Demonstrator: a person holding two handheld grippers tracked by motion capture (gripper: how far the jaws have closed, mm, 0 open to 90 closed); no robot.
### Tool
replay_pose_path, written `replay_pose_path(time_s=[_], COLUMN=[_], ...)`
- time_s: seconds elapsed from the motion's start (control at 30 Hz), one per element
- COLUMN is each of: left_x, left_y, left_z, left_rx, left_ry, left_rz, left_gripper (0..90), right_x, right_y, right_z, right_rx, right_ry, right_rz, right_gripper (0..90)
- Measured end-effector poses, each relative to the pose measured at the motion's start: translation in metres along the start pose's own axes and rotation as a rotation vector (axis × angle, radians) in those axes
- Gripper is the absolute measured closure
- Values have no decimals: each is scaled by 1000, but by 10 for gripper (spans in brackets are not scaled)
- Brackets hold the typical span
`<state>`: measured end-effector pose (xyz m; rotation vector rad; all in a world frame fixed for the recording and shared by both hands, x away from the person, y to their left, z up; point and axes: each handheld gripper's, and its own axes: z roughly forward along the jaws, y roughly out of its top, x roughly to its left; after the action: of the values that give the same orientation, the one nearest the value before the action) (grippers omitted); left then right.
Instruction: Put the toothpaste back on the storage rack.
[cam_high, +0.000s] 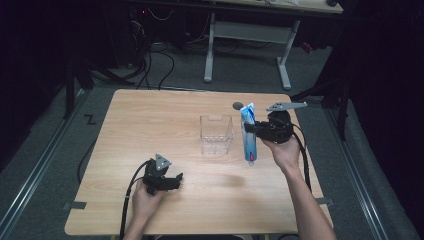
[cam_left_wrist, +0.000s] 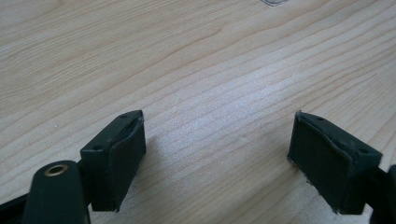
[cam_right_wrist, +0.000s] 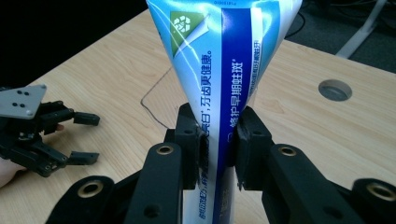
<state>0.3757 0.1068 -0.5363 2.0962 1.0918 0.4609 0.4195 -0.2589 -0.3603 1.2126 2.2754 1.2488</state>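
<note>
Right gripper (cam_high: 256, 128) pinches the toothpaste tube (cam_high: 248, 135) across its middle; in the right gripper view both pads press into the blue-and-white tube body (cam_right_wrist: 219, 93). Tube hangs near upright, crimped end up, cap end down, just right of the clear plastic container (cam_high: 216, 134), not touching it. I cannot tell whether the cap touches the counter (cam_high: 150, 115) or hangs clear of it.

Left gripper (cam_high: 170, 181) rests low on the counter near the front edge, well apart from the container. Jaws spread wide, nothing between them; bare wood grain (cam_left_wrist: 215, 84) shows in the gap.

I read the job as dropping the tube into the container.

Risks as I judge them:
- Tube is soft and slick; a mid-body pinch lets it pivot or slide downward if I swing fast.
- Container is light and unbraced; clipping its rim with the cap could tip or skate it.
- Clear walls make the rim hard to place, so I may lower short of it.
</note>
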Motion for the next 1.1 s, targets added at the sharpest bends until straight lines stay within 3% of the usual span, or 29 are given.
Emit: replay_pose_path(time_s=[0.4, 0.77, 1.1], left_x=[0, 0, 0], left_y=[0, 0, 0], left_z=[0, 0, 0], left_rx=[-1, -1, -1], left_ry=[0, 0, 0], left_rz=[0, 0, 0], left_gripper=[189, 189, 189], right_x=[10, 16, 15], right_y=[18, 39, 49], right_z=[2, -1, 6], right_rx=[-41, -83, -108], right_ry=[27, 20, 24], right_rz=[-23, -46, -28], right_gripper=[741, 742, 739])
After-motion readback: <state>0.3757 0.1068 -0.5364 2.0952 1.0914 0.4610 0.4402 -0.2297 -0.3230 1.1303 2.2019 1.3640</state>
